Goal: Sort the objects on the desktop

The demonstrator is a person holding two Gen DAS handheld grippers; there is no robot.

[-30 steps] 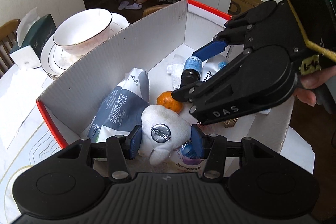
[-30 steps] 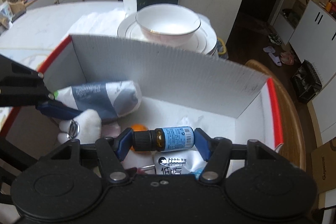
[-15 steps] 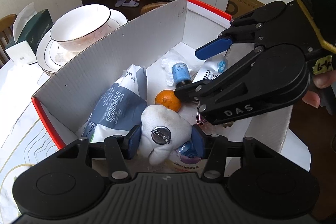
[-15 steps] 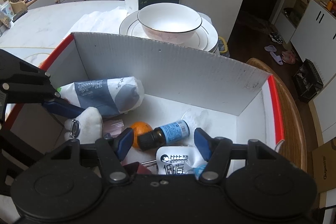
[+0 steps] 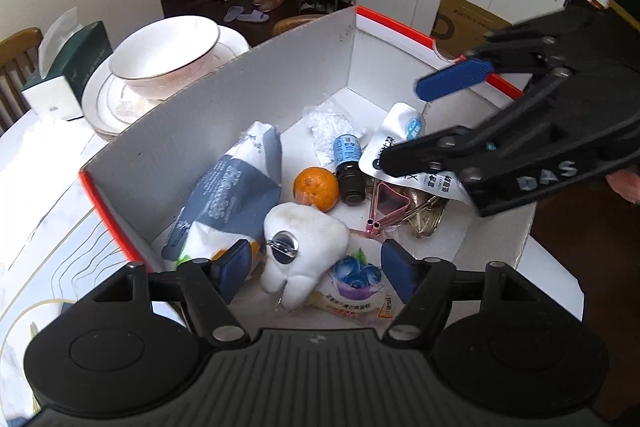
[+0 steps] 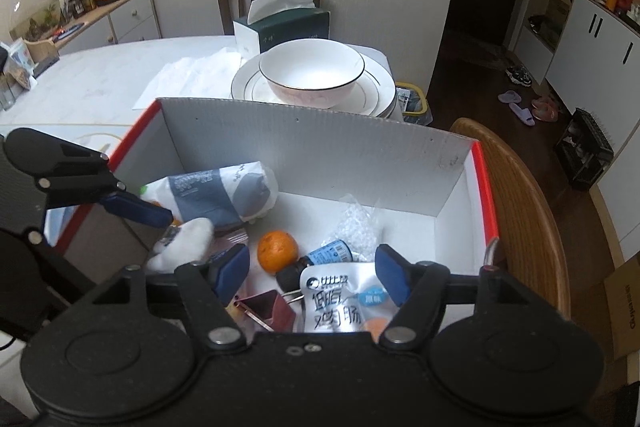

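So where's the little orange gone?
The orange lies on the floor of the white box, in the left wrist view between the blue-and-white packet and the small dark bottle, just behind the white plush tooth.

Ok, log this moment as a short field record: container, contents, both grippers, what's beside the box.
container: white cardboard box, red-edged
contents: tooth plush, orange, blue-label bottle lying flat, grey-white pack, white pouch, pink clip
left gripper: open, either side of the plush
right gripper: open, empty, above the pouch
beside box: bowl on plates, tissue box
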